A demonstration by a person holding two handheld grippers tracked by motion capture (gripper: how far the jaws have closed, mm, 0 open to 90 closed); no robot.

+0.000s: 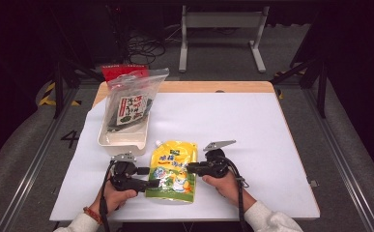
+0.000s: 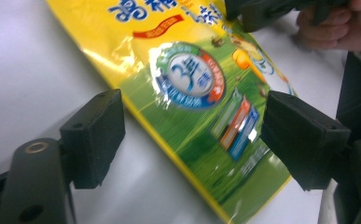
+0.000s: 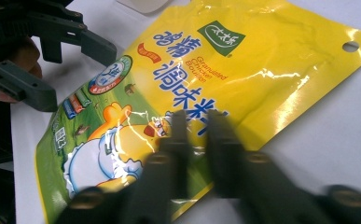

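Note:
A yellow and green stand-up pouch (image 1: 172, 170) with a cartoon chick lies flat on the white table cover, near the front edge. My left gripper (image 1: 149, 177) is at the pouch's left edge and stands open. Its two pads (image 2: 94, 135) sit wide apart, with the pouch's lower corner (image 2: 192, 93) lying between them, untouched. My right gripper (image 1: 189, 167) reaches in from the right. Its blurred jaws are almost together over the pouch's edge (image 3: 201, 84), with only a thin slit between them (image 3: 197, 140). I see nothing clamped in them.
A white tray (image 1: 108, 140) stands at the left, behind the pouch, and holds a clear bag with a dark packet (image 1: 129, 104). A red box (image 1: 122, 72) lies behind it at the table's far edge. The white cover (image 1: 242, 130) is bare to the right.

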